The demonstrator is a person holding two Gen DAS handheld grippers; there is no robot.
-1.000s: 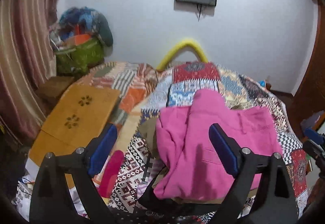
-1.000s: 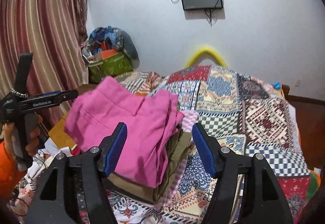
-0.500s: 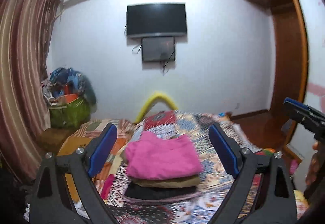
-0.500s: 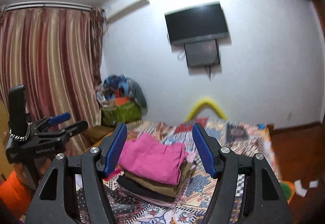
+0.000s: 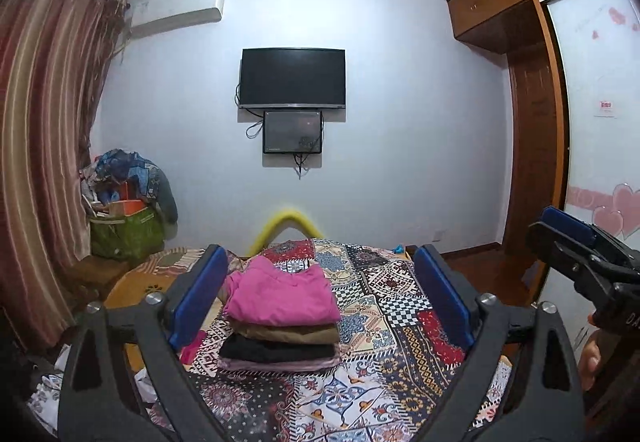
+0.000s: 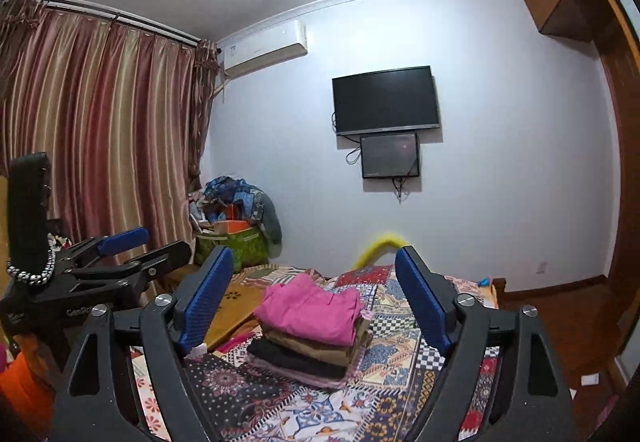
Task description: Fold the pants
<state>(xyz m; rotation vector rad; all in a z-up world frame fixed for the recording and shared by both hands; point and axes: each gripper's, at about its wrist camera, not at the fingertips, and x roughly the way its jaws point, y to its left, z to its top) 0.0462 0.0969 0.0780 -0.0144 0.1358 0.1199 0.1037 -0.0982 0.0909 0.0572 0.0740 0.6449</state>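
Observation:
Folded pink pants [image 5: 280, 296] lie on top of a stack of folded clothes [image 5: 280, 346] on the patchwork bedspread [image 5: 400, 326]. The pink pants [image 6: 310, 312] and the stack [image 6: 304, 354] also show in the right wrist view. My left gripper [image 5: 320, 298] is open and empty, held back from the stack and well apart from it. My right gripper [image 6: 316, 302] is open and empty, also pulled back. The left gripper [image 6: 124, 254] shows at the left of the right wrist view, and the right gripper [image 5: 576, 238] at the right edge of the left wrist view.
A TV [image 5: 292, 77] hangs on the far wall. A green bag heaped with clothes [image 5: 126, 230] stands in the left corner by striped curtains [image 6: 100, 129]. A wooden board [image 6: 236, 306] lies left of the stack. A wooden wardrobe [image 5: 532, 145] is at the right.
Both grippers have pulled back and up from the stack, which now looks small and far. The pink pants stay folded on top of the stack.

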